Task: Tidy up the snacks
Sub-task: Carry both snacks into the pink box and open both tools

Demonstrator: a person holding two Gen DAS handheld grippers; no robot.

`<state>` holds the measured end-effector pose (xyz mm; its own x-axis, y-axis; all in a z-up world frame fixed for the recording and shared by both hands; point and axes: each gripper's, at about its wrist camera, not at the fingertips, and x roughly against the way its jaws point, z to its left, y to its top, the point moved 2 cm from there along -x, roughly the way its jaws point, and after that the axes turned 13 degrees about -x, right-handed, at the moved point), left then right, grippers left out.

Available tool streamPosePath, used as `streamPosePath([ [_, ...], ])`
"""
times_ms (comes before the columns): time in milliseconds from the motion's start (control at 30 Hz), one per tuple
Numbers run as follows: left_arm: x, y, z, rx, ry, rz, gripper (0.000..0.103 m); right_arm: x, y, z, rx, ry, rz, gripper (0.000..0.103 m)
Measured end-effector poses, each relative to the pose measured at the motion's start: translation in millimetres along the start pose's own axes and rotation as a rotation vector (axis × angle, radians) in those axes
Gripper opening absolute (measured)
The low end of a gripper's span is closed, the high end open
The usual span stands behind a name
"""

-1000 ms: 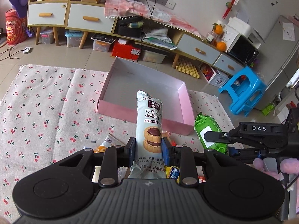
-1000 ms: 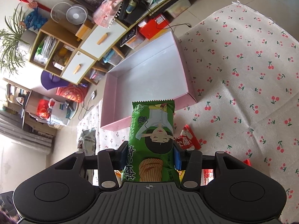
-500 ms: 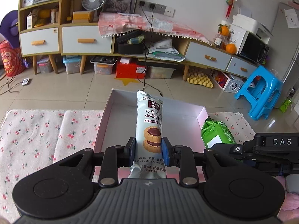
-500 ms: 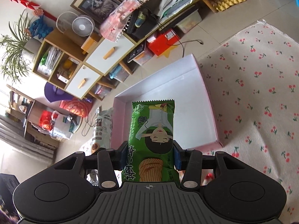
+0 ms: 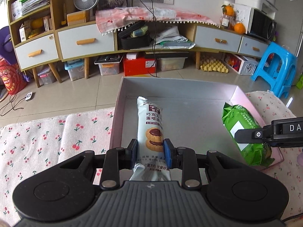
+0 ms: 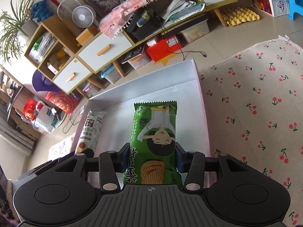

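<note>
My left gripper is shut on a pale blue-grey biscuit packet with chocolate tart pictures and holds it over the near left part of the open pink box. My right gripper is shut on a green snack packet and holds it over the same box, toward its right side. The green packet also shows in the left wrist view, and the pale packet in the right wrist view. The box floor is bare grey-white.
The box lies on a cherry-print cloth on a tiled floor. Behind stand a long cabinet with drawers, storage bins underneath, and a blue plastic stool at the right.
Both grippers have moved forward with their packets, from above the cloth in front of the box to over the inside of the box, and have come lower.
</note>
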<state>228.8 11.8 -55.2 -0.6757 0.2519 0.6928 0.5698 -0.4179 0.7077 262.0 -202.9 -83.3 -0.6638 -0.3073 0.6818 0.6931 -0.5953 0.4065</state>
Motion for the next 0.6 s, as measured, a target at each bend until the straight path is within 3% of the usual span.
streamPosePath([
  [600,8.7,-5.7,-10.1,0.036,0.008,0.102,0.026,9.3,-4.8,-0.8,0.061,-0.094,0.014,0.046],
])
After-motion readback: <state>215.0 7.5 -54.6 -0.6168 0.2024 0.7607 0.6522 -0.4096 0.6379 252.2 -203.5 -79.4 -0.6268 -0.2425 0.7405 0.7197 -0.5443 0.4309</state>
